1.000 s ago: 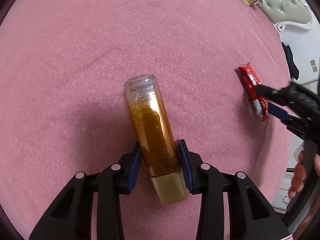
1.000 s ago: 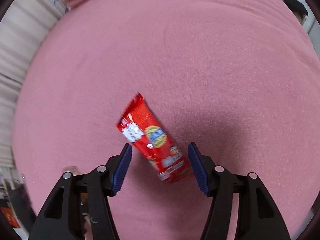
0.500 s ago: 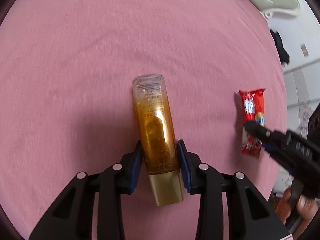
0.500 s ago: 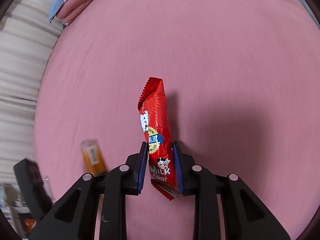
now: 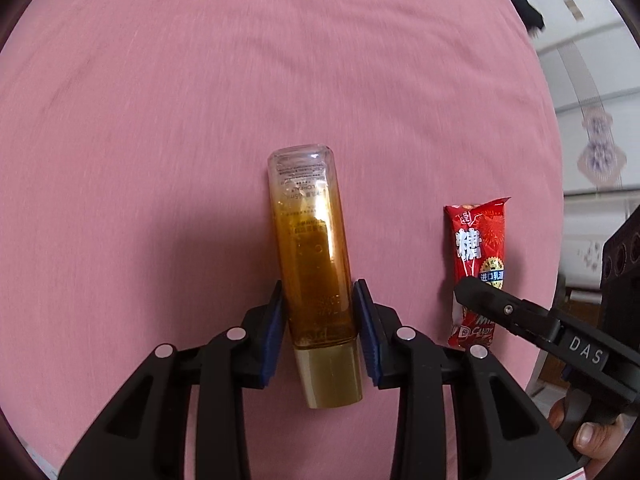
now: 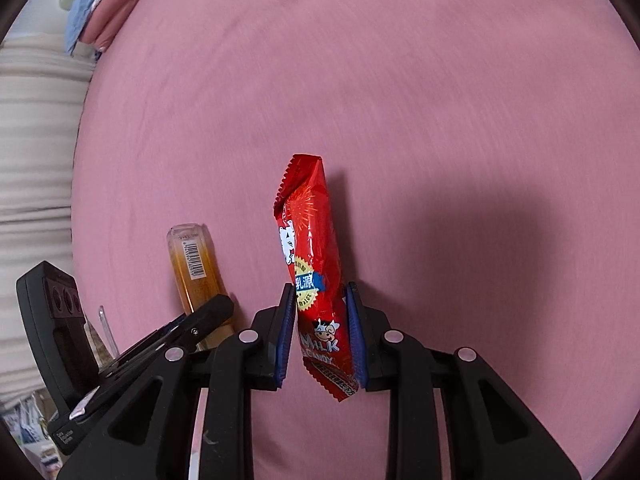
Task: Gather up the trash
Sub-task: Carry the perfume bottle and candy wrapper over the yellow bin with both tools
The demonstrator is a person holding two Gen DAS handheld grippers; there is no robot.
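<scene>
My left gripper is shut on an amber bottle with a gold cap, held above the pink bedspread. My right gripper is shut on a red milk candy wrapper, held upright over the same bedspread. The two grippers are side by side. The wrapper and a right finger show at the right of the left wrist view. The bottle and a left finger show at the left of the right wrist view.
Blue and pink cloth lies piled at the bed's far left corner. Pale curtains hang beyond the left edge. A dark item lies at the bed's far right edge, with floor beyond.
My right gripper has shut on the wrapper and lifted it upright. Both grippers have drawn closer together. The bottle stays in my left gripper.
</scene>
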